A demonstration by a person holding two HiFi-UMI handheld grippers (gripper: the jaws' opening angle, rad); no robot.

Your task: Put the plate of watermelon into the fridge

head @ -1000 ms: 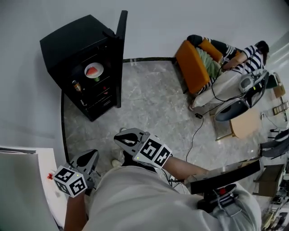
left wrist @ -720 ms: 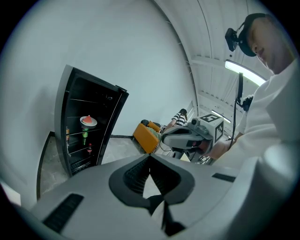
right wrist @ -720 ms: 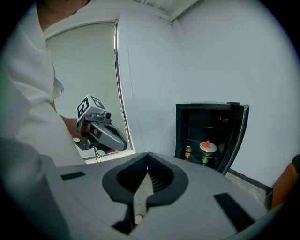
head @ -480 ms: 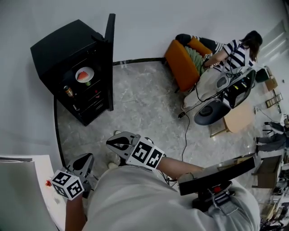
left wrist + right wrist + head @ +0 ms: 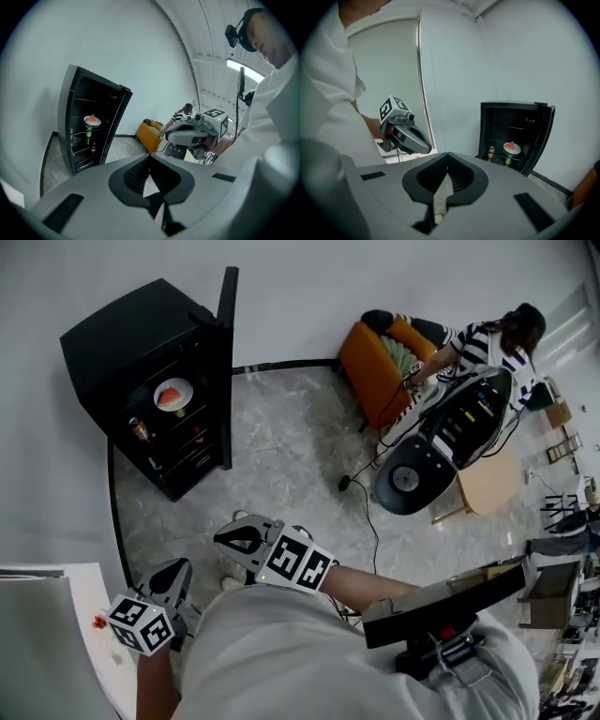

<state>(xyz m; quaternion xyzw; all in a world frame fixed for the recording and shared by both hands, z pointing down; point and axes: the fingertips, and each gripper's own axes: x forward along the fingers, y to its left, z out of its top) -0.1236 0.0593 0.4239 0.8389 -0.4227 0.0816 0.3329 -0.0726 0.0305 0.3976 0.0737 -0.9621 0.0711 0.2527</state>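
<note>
The black fridge (image 5: 141,352) stands against the wall with its door (image 5: 226,362) swung open. The white plate of watermelon (image 5: 172,394) rests on an upper shelf inside; it also shows as the plate (image 5: 92,121) and the plate (image 5: 512,148) in the two gripper views. My left gripper (image 5: 174,575) hangs close to my body, shut and empty, over the floor's near left. My right gripper (image 5: 232,538) is beside it, likewise shut with nothing in it. Both are far from the fridge. Each gripper view shows the other gripper: the right gripper (image 5: 187,133) and the left gripper (image 5: 405,133).
Bottles (image 5: 139,431) stand on lower fridge shelves. A person in a striped shirt (image 5: 487,338) handles a round black-and-white machine (image 5: 436,442) by an orange armchair (image 5: 370,367). A cable (image 5: 361,493) trails over the marble floor. A white table (image 5: 89,634) with a red scrap is at lower left.
The head view has swung, so the fridge sits further left in frame. The person at right has tipped the round machine up. Both grippers stay shut near my body.
</note>
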